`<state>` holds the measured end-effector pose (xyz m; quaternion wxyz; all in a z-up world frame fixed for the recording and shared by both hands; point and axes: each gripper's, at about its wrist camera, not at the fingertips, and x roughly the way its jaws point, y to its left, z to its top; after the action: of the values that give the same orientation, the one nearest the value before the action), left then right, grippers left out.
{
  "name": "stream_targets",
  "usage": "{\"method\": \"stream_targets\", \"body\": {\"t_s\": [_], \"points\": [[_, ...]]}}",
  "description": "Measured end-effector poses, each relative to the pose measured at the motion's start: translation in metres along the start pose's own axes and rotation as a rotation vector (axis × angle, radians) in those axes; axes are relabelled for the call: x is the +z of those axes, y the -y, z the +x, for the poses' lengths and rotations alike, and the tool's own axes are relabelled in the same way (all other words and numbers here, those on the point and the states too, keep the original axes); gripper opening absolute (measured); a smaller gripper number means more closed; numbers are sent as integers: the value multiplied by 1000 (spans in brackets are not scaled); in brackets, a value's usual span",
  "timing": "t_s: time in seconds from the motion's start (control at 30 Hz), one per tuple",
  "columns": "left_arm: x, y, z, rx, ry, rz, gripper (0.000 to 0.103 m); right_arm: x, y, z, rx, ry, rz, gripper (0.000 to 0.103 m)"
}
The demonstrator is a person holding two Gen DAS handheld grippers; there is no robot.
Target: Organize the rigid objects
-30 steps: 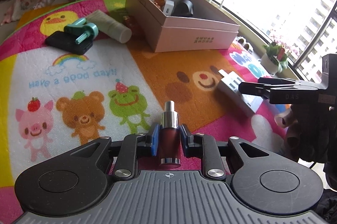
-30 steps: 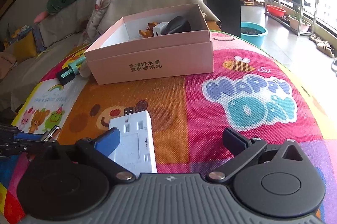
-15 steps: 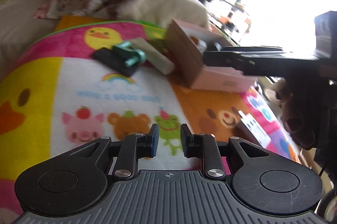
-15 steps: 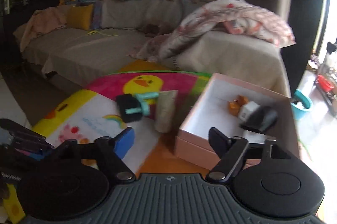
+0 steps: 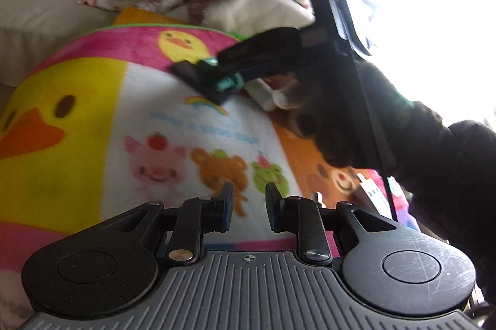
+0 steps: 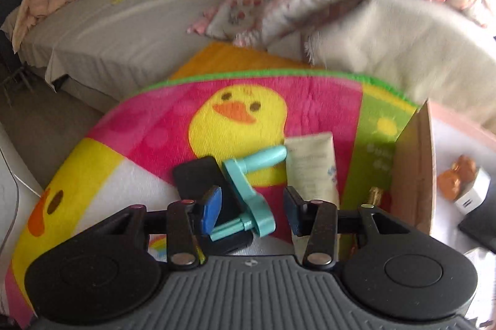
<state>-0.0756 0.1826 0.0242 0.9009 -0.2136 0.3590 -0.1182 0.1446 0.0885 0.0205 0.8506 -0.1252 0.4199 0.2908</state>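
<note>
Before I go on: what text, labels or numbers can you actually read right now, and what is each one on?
Nothing reads cleanly.
Blue lettering under the rainbow on the colourful cartoon fleece blanket: blurred and mirrored, unreadable.
White letters on the blanket's green panel: cut off by the pink cardboard box, unreadable.
Print on the cream squeeze tube: too small and blurred.

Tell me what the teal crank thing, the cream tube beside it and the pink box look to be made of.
Teal crank: likely molded hard plastic, one uniform color, smooth and slightly glossy. Cream tube: probably soft squeezable plastic with a matte skin, flattened at its far end, printed text on it. Pink box: looks like cardboard or paperboard, thin straight walls with a brown outer side and white inside.
</note>
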Motion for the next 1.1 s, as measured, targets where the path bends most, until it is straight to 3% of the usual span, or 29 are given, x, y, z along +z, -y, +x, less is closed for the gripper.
{"method": "stream_targets", "body": {"t_s": [0.07,0.17,0.4,0.57,0.7,0.8,0.87,0.9,1.1], "points": [[-2,3,4,-10,-11,10,24,-3,7,-3,40,-6,37,22],[-4,6,9,-18,-23,10,24,-8,13,-22,81,-6,63,12],[-6,8,15,-17,-40,15,24,-58,18,-102,147,73,0,11],[-5,16,22,-28,-58,36,24,-119,26,-136,95,65,-35,11],[-4,35,32,-57,-87,94,24,-163,25,-148,-37,88,-104,11],[-8,56,37,-91,-117,169,24,-185,29,-158,-78,109,-109,24],[-12,69,41,-85,-141,232,25,-196,36,-165,-78,122,-87,68],[-15,76,42,-65,-142,270,25,-199,40,-169,-83,134,-76,74],[-16,93,54,32,-158,347,26,-214,62,-182,-139,175,19,82]]}}
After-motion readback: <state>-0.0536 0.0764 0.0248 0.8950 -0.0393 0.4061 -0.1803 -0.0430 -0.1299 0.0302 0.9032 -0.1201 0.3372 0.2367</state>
